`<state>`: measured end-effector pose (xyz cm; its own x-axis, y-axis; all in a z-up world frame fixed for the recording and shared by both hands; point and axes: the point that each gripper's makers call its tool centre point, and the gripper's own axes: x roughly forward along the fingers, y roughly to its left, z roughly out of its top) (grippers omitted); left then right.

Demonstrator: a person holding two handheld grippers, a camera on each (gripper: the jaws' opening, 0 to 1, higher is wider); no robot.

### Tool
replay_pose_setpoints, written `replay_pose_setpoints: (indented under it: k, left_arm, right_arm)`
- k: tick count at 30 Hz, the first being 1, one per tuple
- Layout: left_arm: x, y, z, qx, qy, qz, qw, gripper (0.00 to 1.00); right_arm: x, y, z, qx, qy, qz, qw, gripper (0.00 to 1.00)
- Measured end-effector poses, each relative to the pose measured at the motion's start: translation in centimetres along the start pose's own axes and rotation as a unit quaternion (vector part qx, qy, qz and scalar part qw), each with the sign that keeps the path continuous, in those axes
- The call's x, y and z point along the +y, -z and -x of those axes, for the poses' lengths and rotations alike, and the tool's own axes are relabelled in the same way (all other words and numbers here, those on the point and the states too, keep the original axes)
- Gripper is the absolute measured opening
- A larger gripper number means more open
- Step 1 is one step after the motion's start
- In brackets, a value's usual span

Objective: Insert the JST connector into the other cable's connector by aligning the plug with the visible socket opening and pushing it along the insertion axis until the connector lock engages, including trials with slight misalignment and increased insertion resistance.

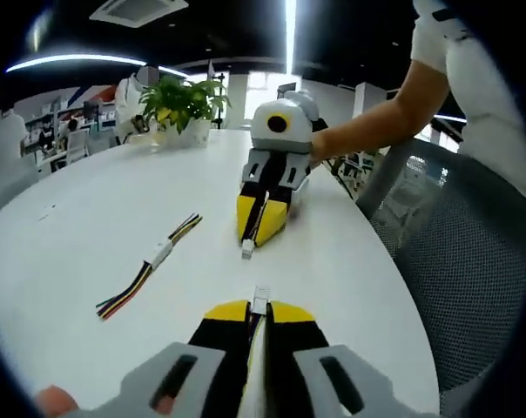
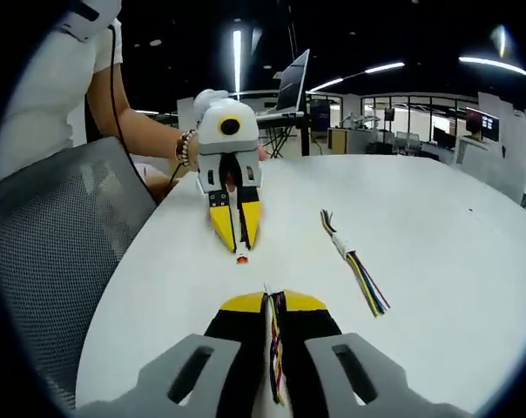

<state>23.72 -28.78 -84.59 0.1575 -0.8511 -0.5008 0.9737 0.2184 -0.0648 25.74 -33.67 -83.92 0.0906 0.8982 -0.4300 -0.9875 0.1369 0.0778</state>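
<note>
Left gripper [image 1: 259,306]: clamped on white plug [image 1: 260,300]. Right gripper [image 2: 272,300]: clamped on wired socket [image 2: 275,344]. Connectors are held nose to nose above the table [image 1: 89,218], apart, axes roughly aligned.

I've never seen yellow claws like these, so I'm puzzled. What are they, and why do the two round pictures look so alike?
A person holds a hand-held gripper in each hand, and each carries its own camera. In the left gripper view, the left hand-held gripper pinches a small white connector, facing the right hand-held gripper. The right gripper view looks back the opposite way: the right hand-held gripper grips coloured wires, facing the left one. They point at each other, apart. A spare wire bundle lies on the white table, with a potted plant farther back.
</note>
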Motion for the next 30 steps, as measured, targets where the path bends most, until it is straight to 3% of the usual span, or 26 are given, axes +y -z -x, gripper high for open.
replay_pose_setpoints:
  k: [7,13,21,25,30]
  left_arm:
    - [1.4,-2.0,1.2,0.005,-0.016,-0.023,0.9996,0.00]
    - [2.5,-3.7,2.1,0.033,-0.029,-0.059,0.9973,0.00]
    - [2.1,-4.6,1.4,0.046,-0.018,-0.062,0.9969,0.00]
    - [1.6,-3.7,0.7,0.062,0.002,-0.026,0.9977,0.00]
    - [1.9,-3.7,0.2,0.050,-0.012,-0.009,0.9986,0.00]
  right_arm:
    - [-0.9,-1.3,1.0,0.013,0.033,0.003,0.9994,0.02]
    - [-1.1,-2.9,1.3,0.027,0.047,0.022,0.9983,0.02]
    - [-0.1,-6.4,0.8,0.013,0.058,0.029,0.9978,0.02]
    - [-0.2,-6.3,0.0,0.007,0.072,0.018,0.9972,0.02]
    - [0.0,-4.6,-0.5,0.022,0.067,0.007,0.9975,0.02]
